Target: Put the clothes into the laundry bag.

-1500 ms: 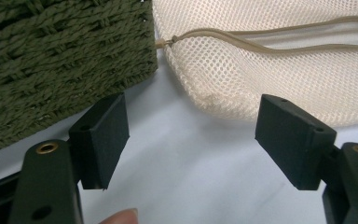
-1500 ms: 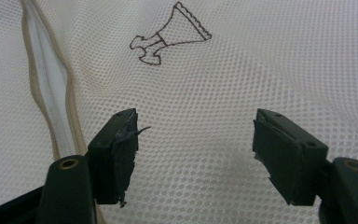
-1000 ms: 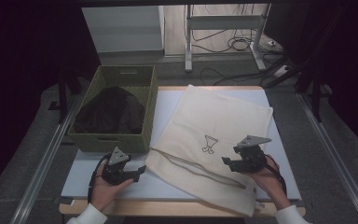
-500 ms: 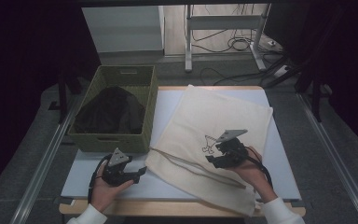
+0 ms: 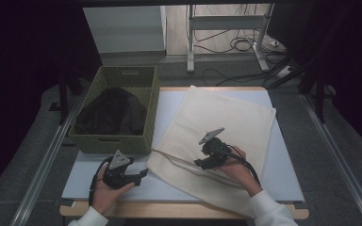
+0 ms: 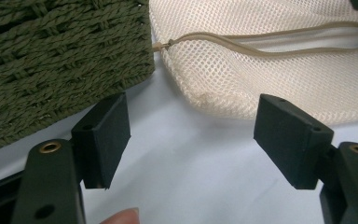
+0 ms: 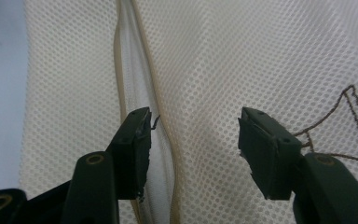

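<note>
Right tongs (image 5: 201, 162), closing, slid left over mesh bag (image 5: 235, 117).

No readable text or labels.

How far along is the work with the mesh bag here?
Early. The mesh bag lies flat, its zipper partly open. The right gripper, jaws just closing, straddles the zipper edge without pinching it. The left gripper waits open. The dark garment sits in the basket.
</note>
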Motion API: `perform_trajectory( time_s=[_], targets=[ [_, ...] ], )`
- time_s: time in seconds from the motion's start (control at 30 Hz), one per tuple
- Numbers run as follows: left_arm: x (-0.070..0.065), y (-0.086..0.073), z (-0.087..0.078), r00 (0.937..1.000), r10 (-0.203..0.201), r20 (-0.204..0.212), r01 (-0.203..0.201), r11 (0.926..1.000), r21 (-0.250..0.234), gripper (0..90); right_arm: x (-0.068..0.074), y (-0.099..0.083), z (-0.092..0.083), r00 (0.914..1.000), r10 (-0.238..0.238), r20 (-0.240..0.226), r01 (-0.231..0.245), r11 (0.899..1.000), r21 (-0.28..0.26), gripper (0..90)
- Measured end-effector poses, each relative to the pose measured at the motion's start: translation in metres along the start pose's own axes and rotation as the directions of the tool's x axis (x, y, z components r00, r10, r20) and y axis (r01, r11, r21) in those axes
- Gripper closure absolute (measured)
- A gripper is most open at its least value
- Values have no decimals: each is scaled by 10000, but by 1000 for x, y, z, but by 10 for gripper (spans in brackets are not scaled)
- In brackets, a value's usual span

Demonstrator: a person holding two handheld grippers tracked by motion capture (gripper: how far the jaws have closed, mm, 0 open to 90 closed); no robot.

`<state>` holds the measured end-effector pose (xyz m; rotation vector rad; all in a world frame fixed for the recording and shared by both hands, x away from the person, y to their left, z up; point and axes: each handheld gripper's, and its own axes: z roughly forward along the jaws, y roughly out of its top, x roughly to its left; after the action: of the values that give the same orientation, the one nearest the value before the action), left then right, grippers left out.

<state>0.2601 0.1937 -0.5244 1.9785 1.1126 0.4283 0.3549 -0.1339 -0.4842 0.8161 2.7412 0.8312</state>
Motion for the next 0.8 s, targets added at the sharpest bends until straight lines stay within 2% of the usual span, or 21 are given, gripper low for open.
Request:
perform_trajectory(
  time_s=[0.1, 0.4, 0.5, 0.63, 0.8],
  targets=[
    [-1, 0, 1, 10000, -54, -33, 54, 10000, 5, 265, 0, -2, 4, 10000, 75, -58, -75, 9999, 117, 469],
    [-3, -1, 3, 9998, 153, 117, -154, 9999, 30, 260, 2, -3, 15, 9998, -25, -176, 36, 9979, 640, 506],
    [-2, -2, 4, 9999, 150, 78, -151, 9999, 77, 259, 0, -4, 22, 9999, 49, -166, -33, 9957, 923, 558],
    [-2, -2, 3, 9999, 86, -90, -86, 10000, -40, 259, -3, -5, 23, 9998, 156, -116, -146, 9962, 856, 644],
    [-1, -2, 2, 9998, 72, -165, -74, 9999, -131, 261, -4, -6, 23, 9999, 128, -33, -124, 9959, 893, 687]
  ],
)
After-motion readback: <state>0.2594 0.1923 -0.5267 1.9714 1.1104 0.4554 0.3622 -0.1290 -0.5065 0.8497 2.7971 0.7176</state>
